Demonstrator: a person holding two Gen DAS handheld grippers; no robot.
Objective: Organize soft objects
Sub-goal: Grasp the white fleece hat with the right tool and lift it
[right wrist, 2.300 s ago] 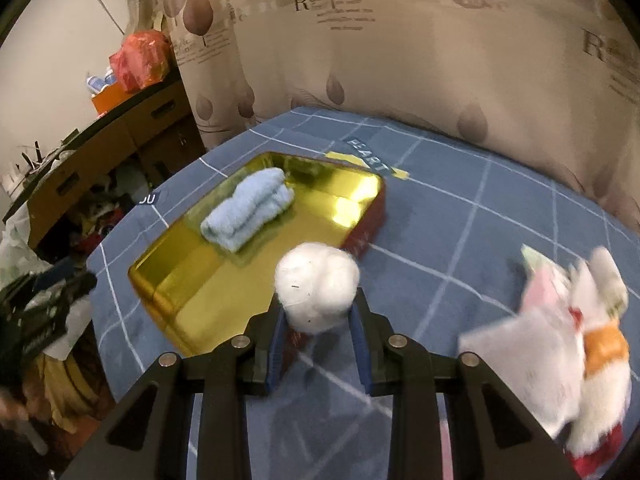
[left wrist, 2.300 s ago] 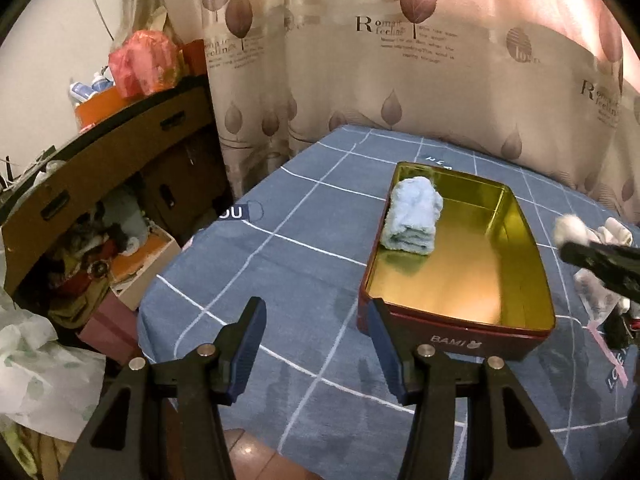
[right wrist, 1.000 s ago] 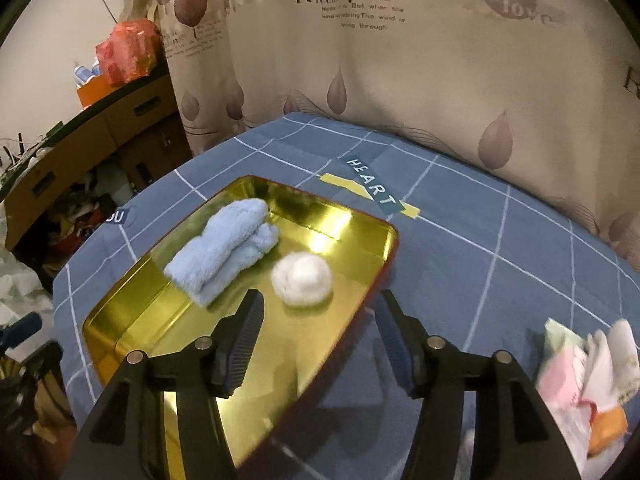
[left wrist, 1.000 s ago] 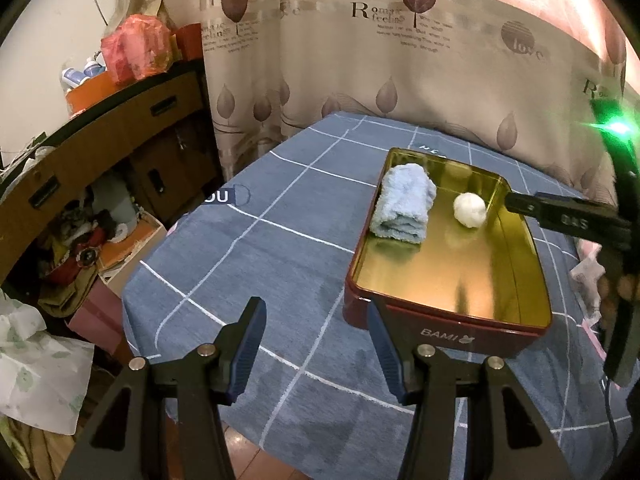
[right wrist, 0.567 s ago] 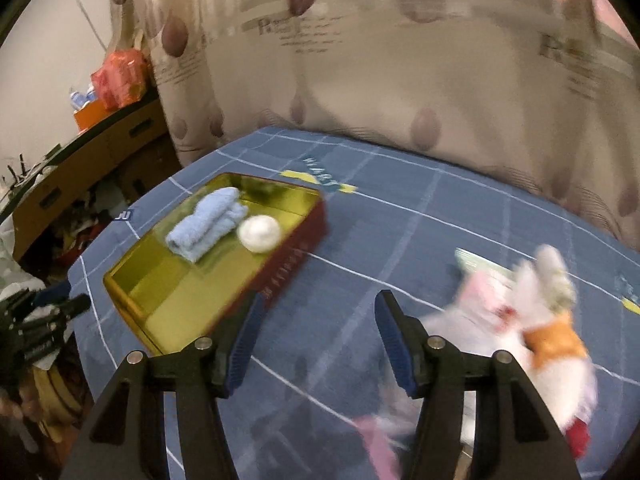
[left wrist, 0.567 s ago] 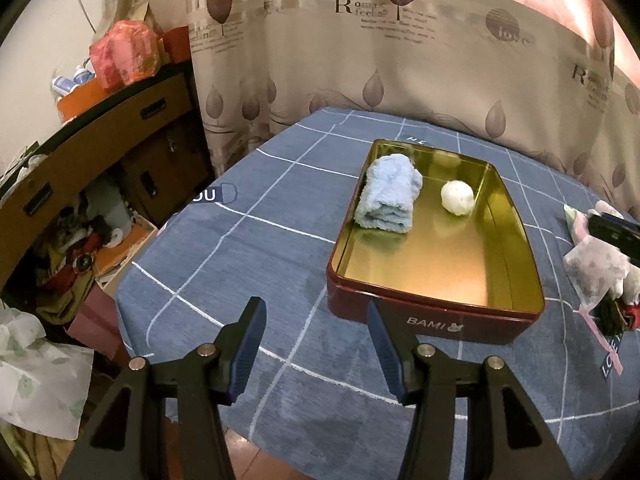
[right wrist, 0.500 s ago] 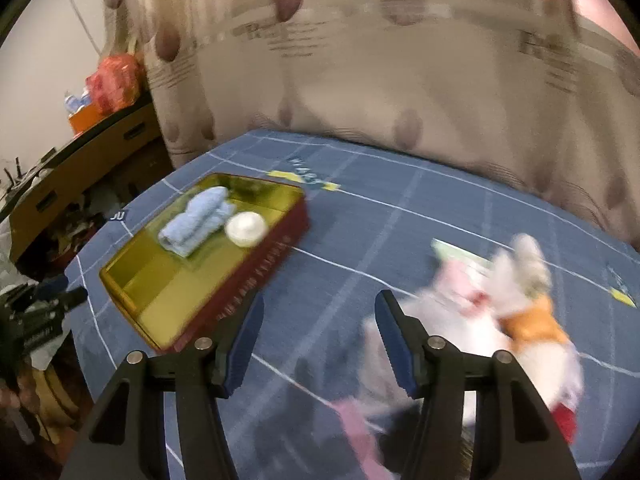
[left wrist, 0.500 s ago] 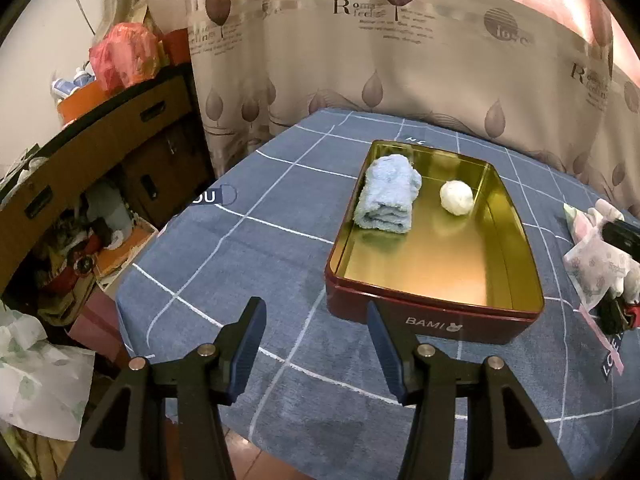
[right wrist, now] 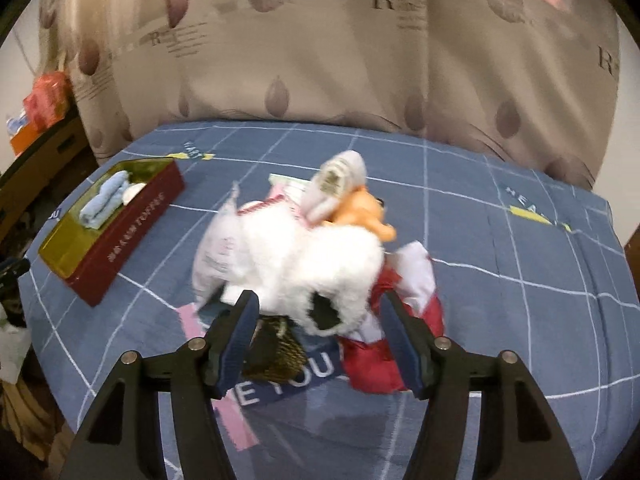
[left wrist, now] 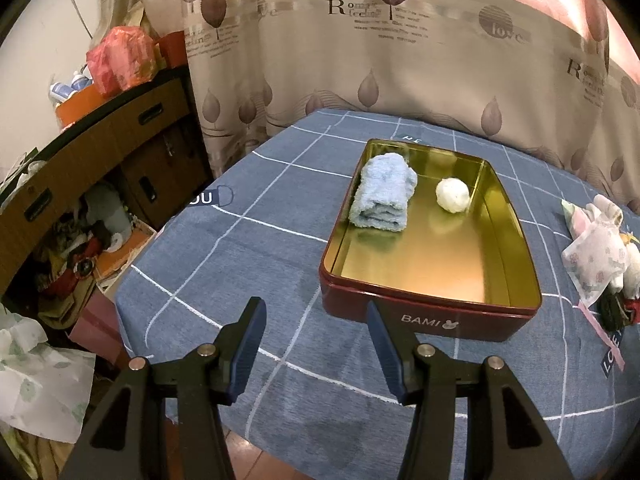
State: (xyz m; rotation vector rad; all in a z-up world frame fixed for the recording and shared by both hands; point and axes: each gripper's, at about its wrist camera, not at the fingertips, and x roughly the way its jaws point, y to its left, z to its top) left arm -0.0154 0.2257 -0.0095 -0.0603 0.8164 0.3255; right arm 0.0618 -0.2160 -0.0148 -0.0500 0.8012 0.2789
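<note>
A red tin with a gold inside stands on the blue checked cloth. In it lie a folded light-blue towel and a white fluffy ball. To its right sits a heap of soft things: a white plush toy with an orange part, a patterned white cloth and a red fabric piece. My right gripper hovers just before the plush toy, jaws opening, pads not pressing on anything. My left gripper stands open and empty before the tin's near wall.
A leaf-print curtain hangs behind the table. Left of the table stand a wooden cabinet with cluttered shelves, an orange-red bag on top, and white plastic bags on the floor. A dark woven item lies under the plush heap.
My right gripper has swung away from the tin to the right and now faces the plush heap, its jaws a little wider. The white ball stays in the tin. My left gripper has hardly moved.
</note>
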